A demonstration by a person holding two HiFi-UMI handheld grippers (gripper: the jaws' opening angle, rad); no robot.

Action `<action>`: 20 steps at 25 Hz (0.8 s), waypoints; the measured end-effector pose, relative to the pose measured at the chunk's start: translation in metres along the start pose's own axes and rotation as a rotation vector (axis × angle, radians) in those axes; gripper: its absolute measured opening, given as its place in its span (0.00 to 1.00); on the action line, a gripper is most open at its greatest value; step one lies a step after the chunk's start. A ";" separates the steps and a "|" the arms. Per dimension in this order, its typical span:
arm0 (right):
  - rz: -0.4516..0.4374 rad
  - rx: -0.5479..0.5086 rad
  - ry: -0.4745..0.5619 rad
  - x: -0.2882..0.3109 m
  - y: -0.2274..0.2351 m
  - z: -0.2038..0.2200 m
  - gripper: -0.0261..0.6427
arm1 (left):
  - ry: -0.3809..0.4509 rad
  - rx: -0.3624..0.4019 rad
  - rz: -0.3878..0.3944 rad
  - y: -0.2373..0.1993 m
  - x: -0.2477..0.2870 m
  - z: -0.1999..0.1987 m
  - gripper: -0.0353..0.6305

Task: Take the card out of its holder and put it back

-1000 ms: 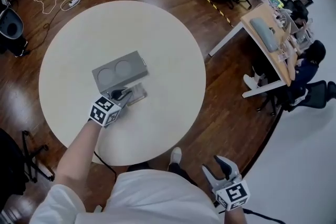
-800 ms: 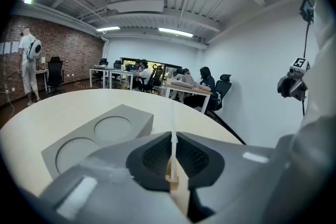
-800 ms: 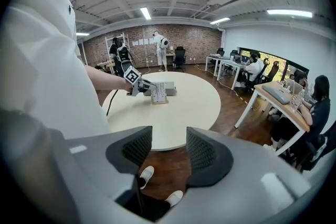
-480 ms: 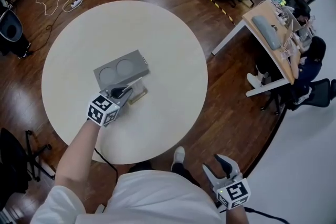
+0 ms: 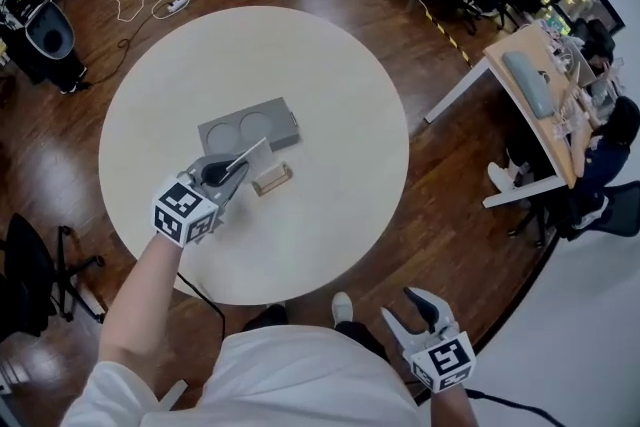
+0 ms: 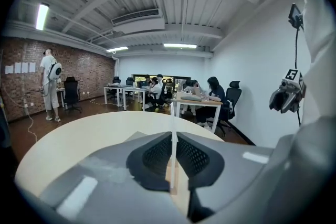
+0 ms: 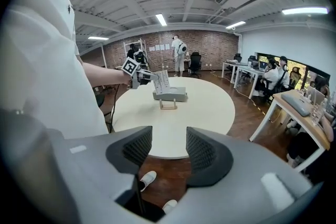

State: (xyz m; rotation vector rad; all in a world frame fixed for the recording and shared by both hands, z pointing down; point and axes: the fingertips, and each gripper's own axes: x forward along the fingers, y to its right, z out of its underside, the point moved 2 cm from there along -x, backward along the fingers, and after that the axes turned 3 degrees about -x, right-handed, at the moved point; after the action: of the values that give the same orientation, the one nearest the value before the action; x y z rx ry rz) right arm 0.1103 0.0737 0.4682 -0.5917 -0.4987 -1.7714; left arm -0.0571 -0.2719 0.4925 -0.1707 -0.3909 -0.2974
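Note:
A thin white card (image 5: 250, 152) hangs above the round white table (image 5: 330, 95), pinched at one end by my left gripper (image 5: 228, 171), which is shut on it. In the left gripper view the card (image 6: 174, 128) stands edge-on between the black pads (image 6: 152, 157). The small wooden card holder (image 5: 271, 179) lies on the table just right of that gripper, with nothing in it. My right gripper (image 5: 420, 313) hangs off the table near my right hip, open and empty. From the right gripper view (image 7: 169, 152) I see the card (image 7: 163, 81) raised over the holder (image 7: 168, 104).
A grey box (image 5: 250, 128) with two round recesses sits just behind the holder. Wooden floor surrounds the table. Desks with seated people (image 5: 560, 85) stand to the right, and a black chair (image 5: 40, 265) is at the left.
My left gripper has risen from the holder with the card in its jaws, and the card has come out of the slot. The right gripper has stayed where it was.

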 end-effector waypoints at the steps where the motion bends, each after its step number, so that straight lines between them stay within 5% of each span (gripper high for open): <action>1: -0.018 -0.011 0.005 -0.001 0.006 0.000 0.35 | 0.009 -0.006 -0.020 0.004 -0.005 -0.005 0.08; 10: -0.207 -0.164 0.050 0.008 0.038 -0.005 0.35 | 0.073 -0.101 -0.268 0.047 -0.095 0.003 0.08; 20: -0.406 -0.319 0.068 0.012 0.053 -0.004 0.35 | 0.125 -0.248 -0.530 0.148 -0.186 0.041 0.08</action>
State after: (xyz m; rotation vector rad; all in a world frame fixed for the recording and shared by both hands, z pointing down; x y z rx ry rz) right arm 0.1580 0.0482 0.4743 -0.6814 -0.3021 -2.2753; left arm -0.1884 -0.0764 0.4405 -0.2892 -0.2687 -0.8770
